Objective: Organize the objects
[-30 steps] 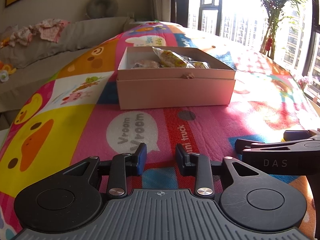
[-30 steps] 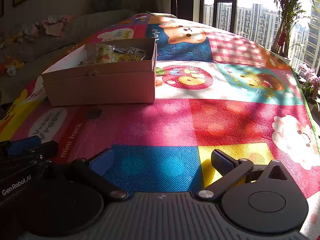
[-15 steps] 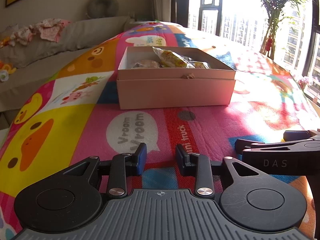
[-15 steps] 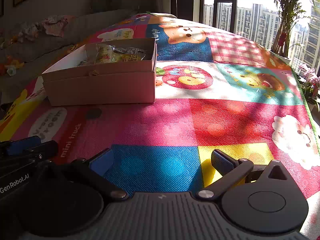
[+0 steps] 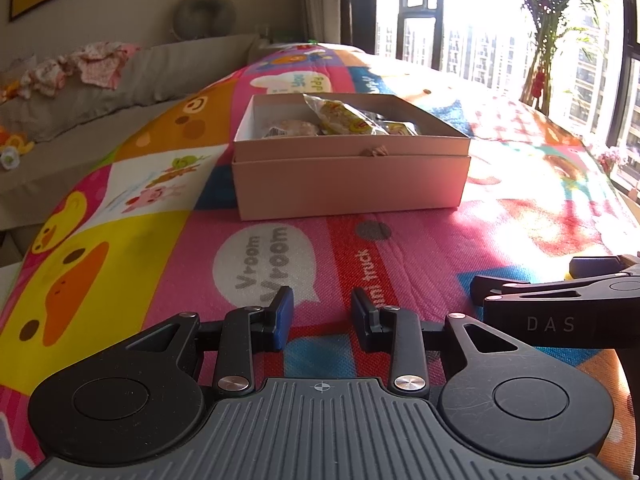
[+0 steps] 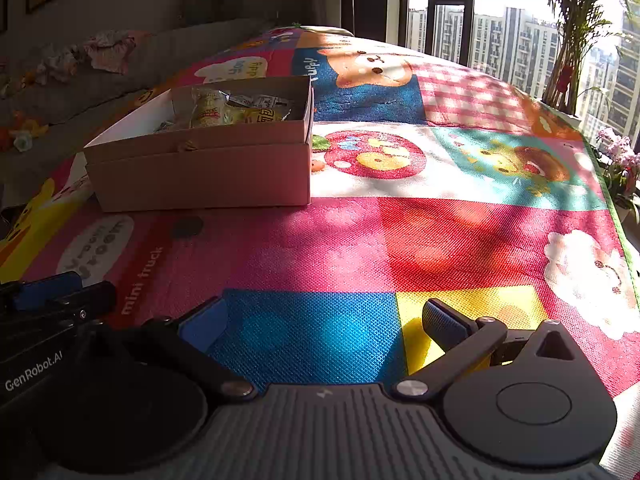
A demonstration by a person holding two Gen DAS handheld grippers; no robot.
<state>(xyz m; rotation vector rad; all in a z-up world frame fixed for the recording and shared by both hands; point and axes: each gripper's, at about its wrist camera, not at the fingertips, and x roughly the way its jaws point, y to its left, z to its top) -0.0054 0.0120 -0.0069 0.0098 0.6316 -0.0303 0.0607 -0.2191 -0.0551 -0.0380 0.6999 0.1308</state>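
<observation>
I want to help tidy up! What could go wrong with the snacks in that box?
The tall snack packet pokes above the box rim, so it might topple out if bumped. The left claw and right claw sit close together and could knock each other when reaching.

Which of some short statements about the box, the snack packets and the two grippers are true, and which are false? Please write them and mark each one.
1. The cardboard box is open at the top. True.
2. The snack packets lie on the play mat beside the box. False: they lie inside the box.
3. The left gripper holds a packet. False: nothing is between its fingers, which stand apart.
4. The right gripper is open and empty. True.
5. Both grippers touch the box. False: both are short of it, with bare mat between.
</observation>
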